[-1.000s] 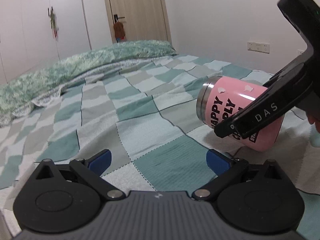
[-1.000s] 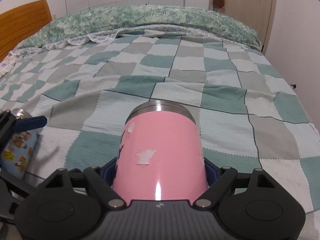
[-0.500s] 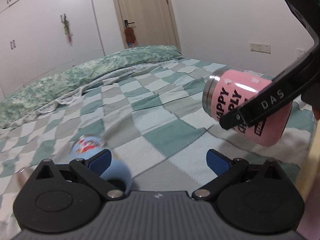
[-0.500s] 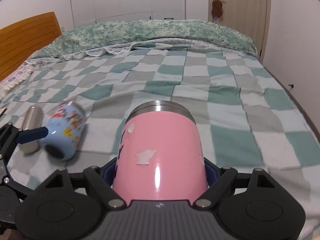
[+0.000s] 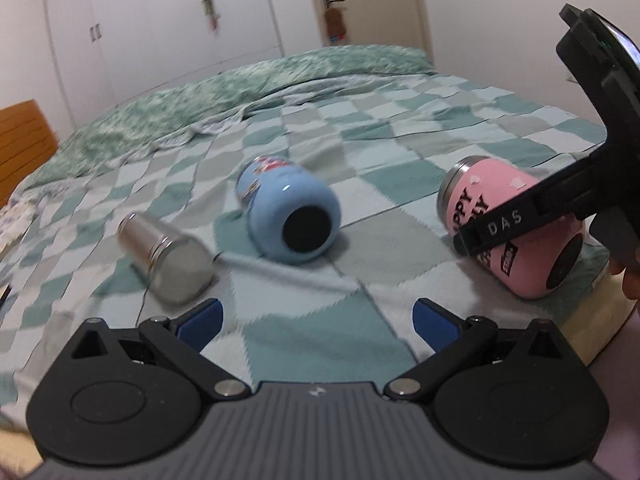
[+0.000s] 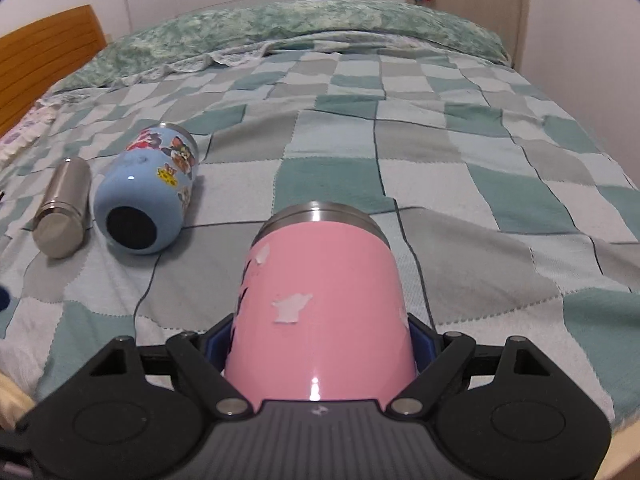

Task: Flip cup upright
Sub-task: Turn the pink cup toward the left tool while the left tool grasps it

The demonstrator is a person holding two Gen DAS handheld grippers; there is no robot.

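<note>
A pink cup (image 6: 320,304) with a steel rim lies on its side between the fingers of my right gripper (image 6: 320,344), which is shut on it; its rim points away from me. In the left wrist view the pink cup (image 5: 516,236) sits at the right, low over the bed, with the right gripper's finger across it. A blue cartoon cup (image 5: 292,212) lies on its side on the checked blanket, base toward me; it also shows in the right wrist view (image 6: 148,196). My left gripper (image 5: 316,316) is open and empty, low near the bed's front.
A steel cylinder cup (image 5: 168,256) lies on its side left of the blue cup, also in the right wrist view (image 6: 64,212). A green quilt (image 6: 304,28) is bunched at the far end. A wooden headboard (image 6: 44,60) stands left. The bed's edge (image 5: 600,320) is near right.
My left gripper has swung left and pulled back, bringing the blue cup and steel cup into view. My right gripper has lowered toward the bed with the pink cup still held.
</note>
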